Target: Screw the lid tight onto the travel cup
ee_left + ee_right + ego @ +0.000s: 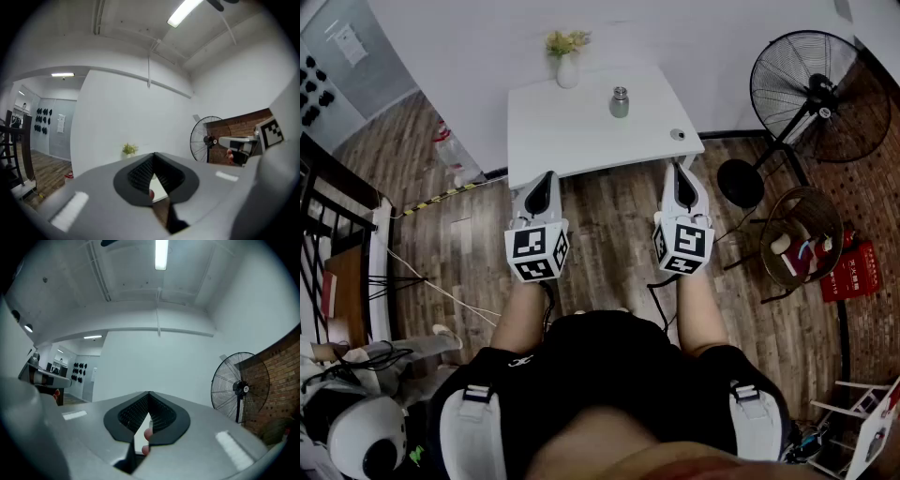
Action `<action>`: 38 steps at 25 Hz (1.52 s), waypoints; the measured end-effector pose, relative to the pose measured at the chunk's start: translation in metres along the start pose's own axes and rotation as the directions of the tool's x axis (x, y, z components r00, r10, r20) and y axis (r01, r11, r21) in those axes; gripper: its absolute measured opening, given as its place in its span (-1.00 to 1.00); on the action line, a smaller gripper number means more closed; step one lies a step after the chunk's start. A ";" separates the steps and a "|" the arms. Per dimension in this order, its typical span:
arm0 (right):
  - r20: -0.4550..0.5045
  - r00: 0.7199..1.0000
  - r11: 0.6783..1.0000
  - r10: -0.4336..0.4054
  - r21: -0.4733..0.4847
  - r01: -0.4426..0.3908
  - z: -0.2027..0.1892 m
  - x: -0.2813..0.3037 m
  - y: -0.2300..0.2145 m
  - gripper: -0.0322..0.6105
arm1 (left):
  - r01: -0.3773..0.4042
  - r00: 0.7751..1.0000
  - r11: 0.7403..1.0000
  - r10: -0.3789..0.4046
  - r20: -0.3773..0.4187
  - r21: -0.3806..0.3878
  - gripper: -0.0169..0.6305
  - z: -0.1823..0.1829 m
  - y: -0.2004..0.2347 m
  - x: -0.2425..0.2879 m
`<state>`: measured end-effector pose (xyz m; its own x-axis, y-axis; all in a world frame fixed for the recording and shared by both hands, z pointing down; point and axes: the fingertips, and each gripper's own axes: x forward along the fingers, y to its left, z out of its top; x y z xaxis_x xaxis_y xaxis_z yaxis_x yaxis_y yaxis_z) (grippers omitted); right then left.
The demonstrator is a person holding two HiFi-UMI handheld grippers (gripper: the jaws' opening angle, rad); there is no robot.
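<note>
A small steel travel cup (620, 101) stands upright on the white table (581, 141), toward its far middle. A small round lid (677, 134) lies near the table's right front corner. My left gripper (543, 180) and right gripper (680, 174) are held side by side over the wooden floor, just short of the table's near edge. Both are shut with nothing between the jaws. In the left gripper view (152, 159) and the right gripper view (149, 398) the dark ribbed pads meet at their tips; neither cup nor lid shows there.
A white vase with a yellow-green plant (567, 58) stands at the table's back edge. A standing fan (811, 89) is to the right, with a round wicker stand (799, 239) and a red box (853, 272) near it. Cables and gear lie on the floor at left.
</note>
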<state>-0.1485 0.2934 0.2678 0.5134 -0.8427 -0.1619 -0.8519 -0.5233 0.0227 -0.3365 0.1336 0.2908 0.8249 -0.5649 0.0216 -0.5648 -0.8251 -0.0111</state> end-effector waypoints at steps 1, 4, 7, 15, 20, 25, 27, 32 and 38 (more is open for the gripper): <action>0.009 1.000 1.000 0.005 0.020 -0.005 0.000 0.000 -0.002 -0.91 | 0.000 1.000 1.000 0.000 0.003 0.003 -0.79 0.001 -0.002 0.001; 0.028 0.999 0.998 0.022 0.058 -0.024 0.002 0.001 -0.007 -0.91 | 0.005 1.000 1.000 -0.005 0.009 0.008 -0.79 0.004 -0.009 0.004; 0.037 0.998 0.997 0.044 0.060 -0.047 0.005 0.004 -0.009 -0.90 | 0.006 1.000 1.000 -0.006 0.010 0.009 -0.79 0.005 -0.014 0.009; 0.032 0.996 0.995 0.079 0.061 -0.081 -0.003 0.011 -0.014 -0.91 | -0.018 1.000 1.000 0.018 0.003 0.009 -0.79 0.000 -0.029 0.014; 0.027 0.996 0.994 0.088 0.062 -0.090 -0.009 0.009 -0.009 -0.90 | -0.009 1.000 1.000 0.009 0.006 0.010 -0.79 -0.001 -0.031 0.018; 0.033 0.997 0.995 0.076 0.065 -0.078 -0.018 0.018 -0.015 -0.90 | 0.023 1.000 1.000 -0.023 0.012 0.006 -0.79 -0.009 -0.037 0.037; 0.028 0.997 0.995 0.069 0.063 -0.071 -0.021 0.024 -0.019 -0.91 | 0.033 0.999 0.999 -0.033 0.011 0.003 -0.79 -0.012 -0.038 0.047; 0.011 0.998 0.997 0.057 0.045 -0.057 -0.030 0.045 -0.028 -0.90 | 0.051 0.999 0.999 -0.051 0.004 -0.017 -0.79 -0.019 -0.037 0.078; 0.000 0.998 0.998 0.055 0.022 -0.055 -0.045 0.084 -0.031 -0.91 | 0.067 0.998 0.997 -0.067 -0.003 -0.035 -0.79 -0.029 -0.027 0.121</action>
<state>-0.0741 0.2336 0.2975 0.4654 -0.8705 -0.1600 -0.8811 -0.4729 0.0101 -0.2222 0.0876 0.3223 0.8608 -0.5082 0.0252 -0.5088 -0.8605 0.0258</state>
